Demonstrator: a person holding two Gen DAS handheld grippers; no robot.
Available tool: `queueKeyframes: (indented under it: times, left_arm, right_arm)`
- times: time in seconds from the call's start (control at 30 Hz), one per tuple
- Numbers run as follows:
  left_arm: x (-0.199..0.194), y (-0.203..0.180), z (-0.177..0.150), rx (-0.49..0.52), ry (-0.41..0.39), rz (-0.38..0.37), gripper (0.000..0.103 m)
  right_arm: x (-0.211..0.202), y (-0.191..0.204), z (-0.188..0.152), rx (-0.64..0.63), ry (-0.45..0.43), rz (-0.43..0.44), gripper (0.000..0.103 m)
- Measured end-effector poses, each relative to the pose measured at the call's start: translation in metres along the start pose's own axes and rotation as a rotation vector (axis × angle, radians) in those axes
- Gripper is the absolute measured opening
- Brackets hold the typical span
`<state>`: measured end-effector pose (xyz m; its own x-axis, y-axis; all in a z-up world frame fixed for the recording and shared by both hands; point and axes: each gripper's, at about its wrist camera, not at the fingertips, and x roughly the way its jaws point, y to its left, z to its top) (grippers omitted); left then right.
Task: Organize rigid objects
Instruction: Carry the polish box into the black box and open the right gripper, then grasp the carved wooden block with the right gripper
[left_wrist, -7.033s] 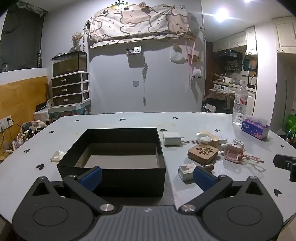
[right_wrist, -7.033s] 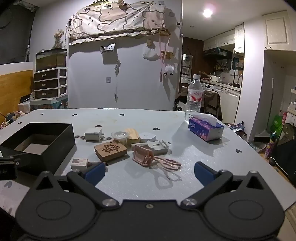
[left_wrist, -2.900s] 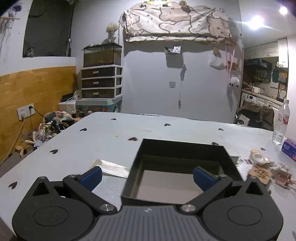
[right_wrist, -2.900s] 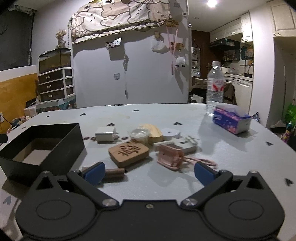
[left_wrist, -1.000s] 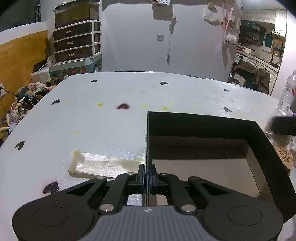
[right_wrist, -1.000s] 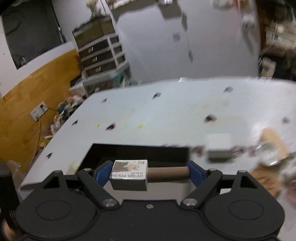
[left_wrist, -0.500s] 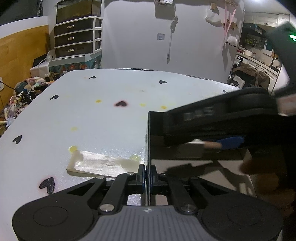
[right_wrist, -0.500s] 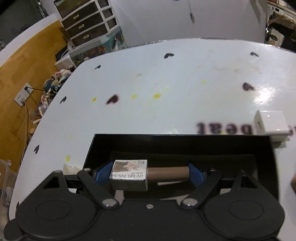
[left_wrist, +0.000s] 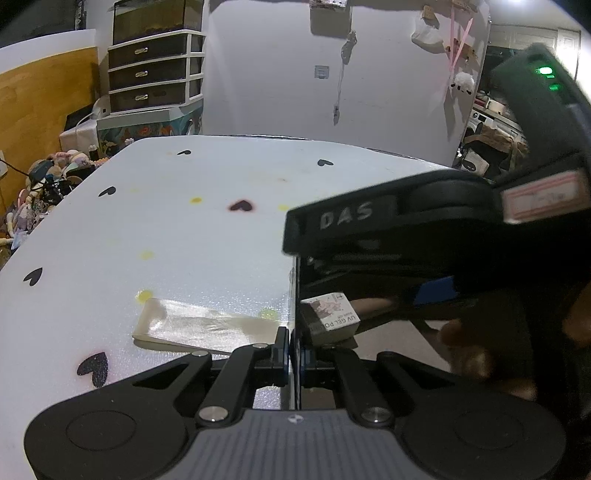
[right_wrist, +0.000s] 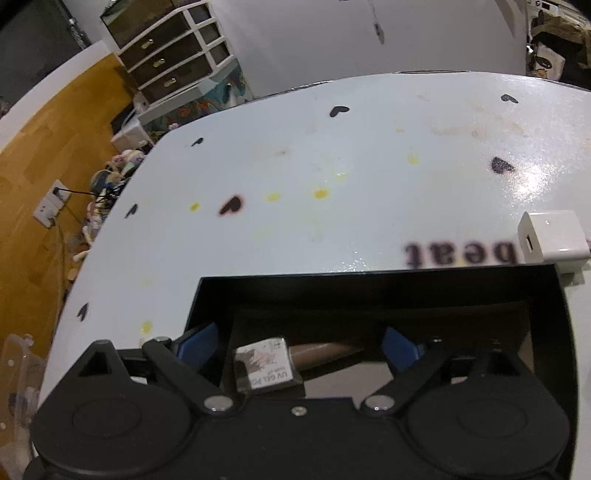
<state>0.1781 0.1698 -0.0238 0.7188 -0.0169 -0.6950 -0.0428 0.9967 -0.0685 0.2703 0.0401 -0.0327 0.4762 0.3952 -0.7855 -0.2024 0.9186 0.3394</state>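
1. While pinching the left wall of the open black rectangular cardboard box (left_wrist: 295, 280) on the white heart-printed table (left_wrist: 184, 229), left gripper (left_wrist: 291, 354) clamped together on it, steadying.
2. Right gripper (right_wrist: 299, 347) spreading apart over the box interior; brown-bottled nail polish with white square label (right_wrist: 267, 363) lying loose between the blue pads (right_wrist: 197, 343), dropping inside.
3. Judging progress: first item going in; white cube charger (right_wrist: 550, 236) waiting just outside the far right corner.
4. Reading "UV GEL PO…" on the label, "DAS" on the right gripper body, "beat" on the table.

The right tool (right_wrist: 297, 347) hangs over the black box (right_wrist: 388, 284) — jaws opening, gel polish bottle (right_wrist: 273, 363) loose between them.
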Motion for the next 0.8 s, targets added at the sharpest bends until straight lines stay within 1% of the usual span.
queueKeyframes:
  times: [0.13,0.27,0.37,0.5,0.63,0.7,0.8]
  left_arm:
    - [0.000,0.001,0.000,-0.011,0.001,-0.002,0.005]
    - [0.000,0.001,0.001,-0.018,0.003,-0.002,0.005]
    - [0.000,0.001,0.001,-0.021,0.004,-0.001,0.005]
    - [0.000,0.001,0.002,-0.027,0.003,0.000,0.005]
    - [0.000,0.001,0.002,-0.040,-0.001,0.004,0.005]
    - [0.000,0.001,0.002,-0.043,-0.003,0.006,0.005]
    - [0.000,0.001,0.001,-0.044,-0.007,0.007,0.005]
  right_arm:
    - [-0.024,-0.007,-0.003,-0.034,-0.021,0.046,0.096]
    - [-0.060,-0.028,-0.007,-0.084,-0.092,0.099,0.096]
    - [-0.089,-0.056,-0.012,-0.085,-0.162,0.108,0.096]
    - [-0.120,-0.103,-0.021,-0.042,-0.255,0.069,0.096]
    - [-0.134,-0.148,-0.030,0.004,-0.304,0.014,0.096]
    - [-0.133,-0.166,-0.034,-0.006,-0.312,-0.010,0.096]
    - [-0.126,-0.186,-0.037,-0.073,-0.317,-0.062,0.096]
